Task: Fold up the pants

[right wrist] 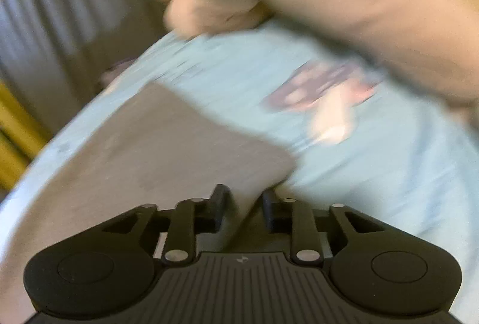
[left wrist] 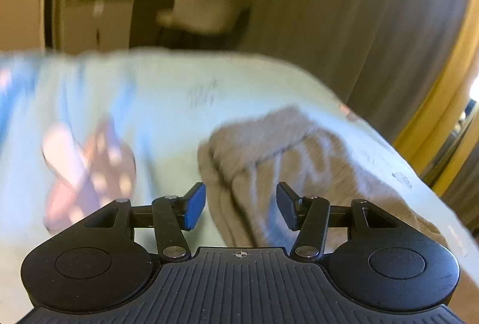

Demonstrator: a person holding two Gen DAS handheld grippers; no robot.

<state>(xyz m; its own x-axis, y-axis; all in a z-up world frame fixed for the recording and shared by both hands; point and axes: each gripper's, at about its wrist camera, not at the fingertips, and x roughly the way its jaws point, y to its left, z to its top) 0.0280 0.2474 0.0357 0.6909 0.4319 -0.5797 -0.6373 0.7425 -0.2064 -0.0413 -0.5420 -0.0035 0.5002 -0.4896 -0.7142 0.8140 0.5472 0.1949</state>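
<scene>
Right gripper (right wrist: 244,205) jaws pinch pants (right wrist: 167,144); left gripper (left wrist: 241,205) jaws apart, empty.

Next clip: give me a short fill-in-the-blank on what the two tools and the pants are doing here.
The left tool has its fingers ____, with nothing between them.
The right tool is shut on a fold of the ____ pants.
The pants lie on a light ____ sheet.

Missing words: open; grey; blue
</scene>
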